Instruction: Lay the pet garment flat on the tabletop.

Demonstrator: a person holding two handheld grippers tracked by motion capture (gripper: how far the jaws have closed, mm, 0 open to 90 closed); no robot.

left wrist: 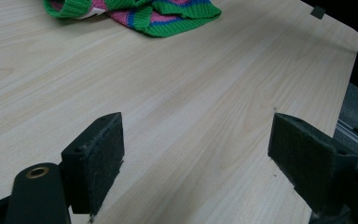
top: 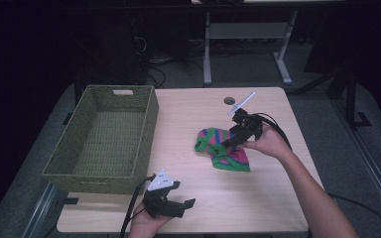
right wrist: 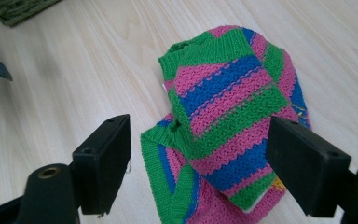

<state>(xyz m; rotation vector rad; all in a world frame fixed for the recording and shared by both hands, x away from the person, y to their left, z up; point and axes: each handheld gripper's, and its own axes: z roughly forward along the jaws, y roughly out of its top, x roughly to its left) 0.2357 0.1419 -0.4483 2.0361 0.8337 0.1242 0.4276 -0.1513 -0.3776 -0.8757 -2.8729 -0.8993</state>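
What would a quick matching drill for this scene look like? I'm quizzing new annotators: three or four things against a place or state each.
Things:
1. basket
2. striped knit
3. left gripper
4. right gripper

States:
A. open over bare wood near the table's front edge
B. crumpled at mid-table
C. empty, at the table's left
D. open, jaws either side of the knit

Pairs: 1-C, 2-B, 3-A, 4-D

Your light wooden table holds a green woven basket on its left side, a small striped knitted top in pink, blue and green near its middle, and a little round grey spot by its far edge.
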